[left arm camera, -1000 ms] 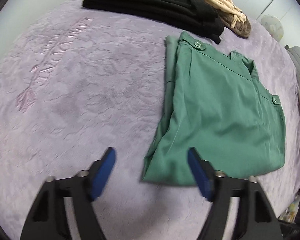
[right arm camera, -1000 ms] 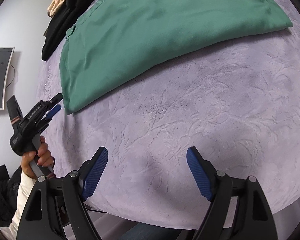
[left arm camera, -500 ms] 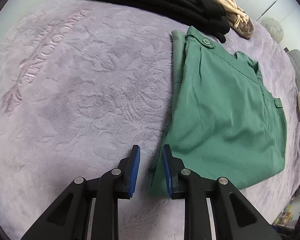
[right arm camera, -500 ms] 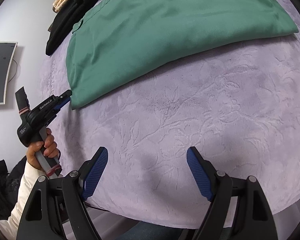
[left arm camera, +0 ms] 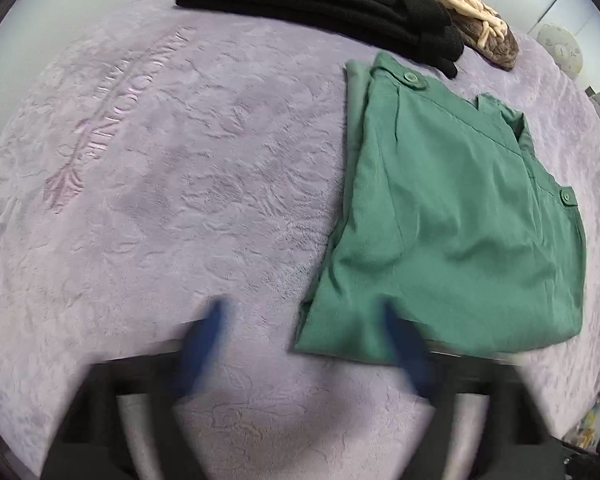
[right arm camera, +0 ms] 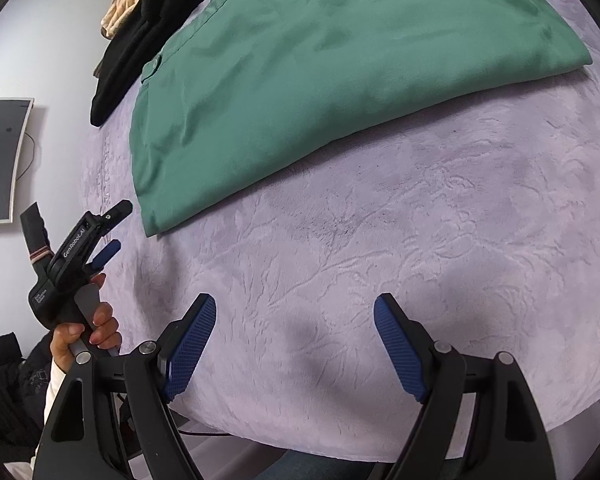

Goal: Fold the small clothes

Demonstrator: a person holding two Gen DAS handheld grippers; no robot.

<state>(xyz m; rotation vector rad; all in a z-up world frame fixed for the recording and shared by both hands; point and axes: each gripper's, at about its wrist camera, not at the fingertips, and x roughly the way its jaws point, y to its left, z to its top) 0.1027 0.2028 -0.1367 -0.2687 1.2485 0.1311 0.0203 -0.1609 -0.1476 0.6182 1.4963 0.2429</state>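
we see folded green shorts [left arm camera: 452, 220] on the lilac blanket [left arm camera: 160, 200] | left gripper [left arm camera: 304, 344] blurred, fingers spread, empty | right gripper [right arm camera: 294, 344] spread wide, empty

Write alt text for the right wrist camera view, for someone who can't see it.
A folded green button-trimmed garment lies on a lilac embossed plush blanket, with the open blue-padded right tongs hovering empty in front. At left, a hand holds the left tongs open near the garment's corner, and black clothing lies beyond.

A lilac embossed bedspread [right arm camera: 420, 220] meets a pale wall [right arm camera: 60, 20] bearing a dark monitor [right arm camera: 0, 156].
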